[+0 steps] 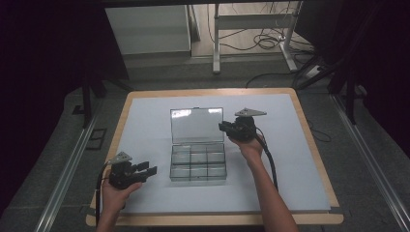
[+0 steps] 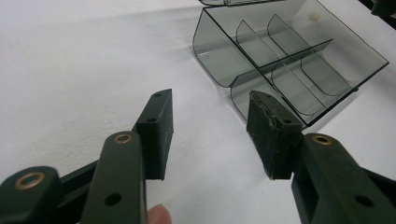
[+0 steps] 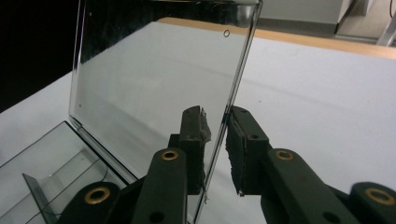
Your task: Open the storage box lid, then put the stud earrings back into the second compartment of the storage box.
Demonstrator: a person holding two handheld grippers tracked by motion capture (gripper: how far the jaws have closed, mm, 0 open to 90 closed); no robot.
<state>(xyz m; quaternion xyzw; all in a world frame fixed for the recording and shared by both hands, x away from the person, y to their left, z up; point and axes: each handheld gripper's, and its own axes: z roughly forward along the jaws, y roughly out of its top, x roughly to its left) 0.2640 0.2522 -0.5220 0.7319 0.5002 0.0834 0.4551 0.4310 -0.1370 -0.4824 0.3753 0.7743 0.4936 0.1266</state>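
A clear smoky plastic compartment box [image 1: 198, 164] sits open in the middle of the white mat, its lid [image 1: 197, 124] standing up at the far side. My right gripper [image 1: 223, 126] is at the lid's right edge. In the right gripper view the lid [image 3: 154, 84] runs between the two pads of my right gripper [image 3: 215, 140], which are shut on its edge. My left gripper [image 1: 149, 169] rests low to the left of the box, apart from it. Its jaws [image 2: 210, 135] are open with nothing between them, pointing at the box [image 2: 280, 60]. A small pale bit [image 2: 316, 17] lies in a far compartment.
A white mat [image 1: 145, 121] covers the wooden table [image 1: 309, 125], with bare mat to the left and right of the box. Beyond the table stand desk legs [image 1: 216, 43] and floor cables [image 1: 266, 41]. Metal rails [image 1: 67, 169] run along both sides on the floor.
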